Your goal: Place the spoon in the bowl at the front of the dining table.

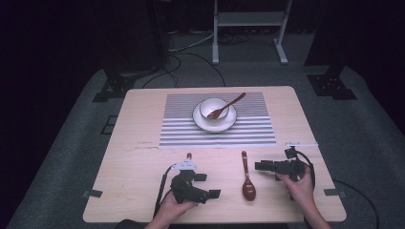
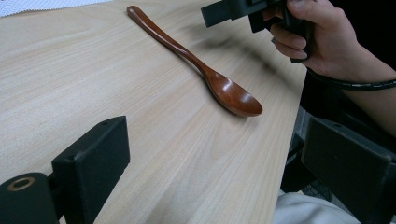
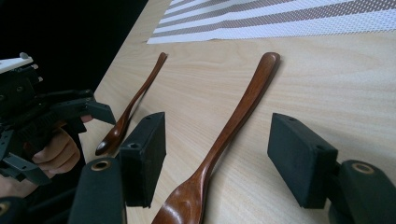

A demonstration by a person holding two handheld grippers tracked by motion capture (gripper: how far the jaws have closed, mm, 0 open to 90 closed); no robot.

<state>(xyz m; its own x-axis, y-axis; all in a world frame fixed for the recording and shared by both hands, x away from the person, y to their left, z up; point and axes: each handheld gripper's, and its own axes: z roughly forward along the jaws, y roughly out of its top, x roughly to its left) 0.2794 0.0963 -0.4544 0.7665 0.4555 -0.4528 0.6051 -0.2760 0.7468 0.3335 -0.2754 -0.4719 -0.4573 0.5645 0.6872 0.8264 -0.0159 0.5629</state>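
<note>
spoon: brown wooden one (image 1: 247,176) lying flat on the bare worktop (image 1: 138,162), bowl end toward the person, handle aimed at the striped mat (image 1: 217,136)
right gripper: (image 3: 215,158) hovering low right over the spoon, jaws released and spread wide, handle runs up between them, pads not on it
left gripper: (image 2: 215,172) sitting near the front edge, jaws also spread, just wood grain between them
second spoon: (image 3: 133,105) thinner one lying next to the left gripper, partly tucked behind it
mat stuff: white bowl (image 1: 213,108) on a plate (image 1: 214,123), a reddish spoon (image 1: 228,105) resting in the bowl with its handle sticking out over the rim
</note>
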